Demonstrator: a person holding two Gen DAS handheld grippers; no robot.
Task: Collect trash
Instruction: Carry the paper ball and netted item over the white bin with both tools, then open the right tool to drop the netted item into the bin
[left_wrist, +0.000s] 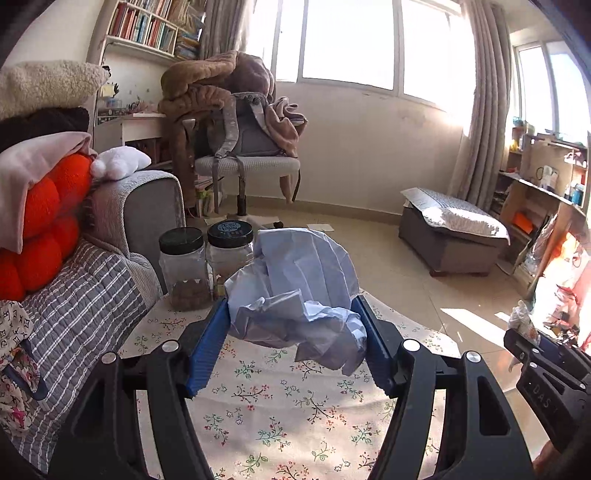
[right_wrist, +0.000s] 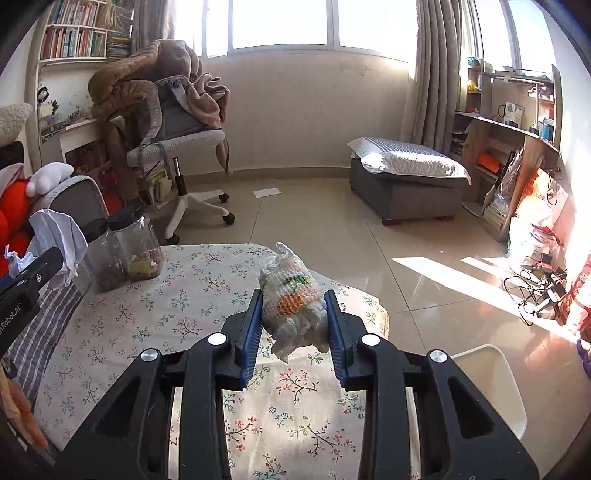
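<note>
Clamping crumpled paper (left_wrist: 295, 295): left gripper (left_wrist: 291, 314); right gripper (right_wrist: 293, 314), marked "DAS", clamps wrapper (right_wrist: 295, 299).

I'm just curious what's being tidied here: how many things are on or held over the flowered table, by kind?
Crumpled paper, in the left gripper: 1
Plastic-wrapped bundle, in the right gripper: 1
Black-lidded jars standing on the table: 2
Total: 4
</note>
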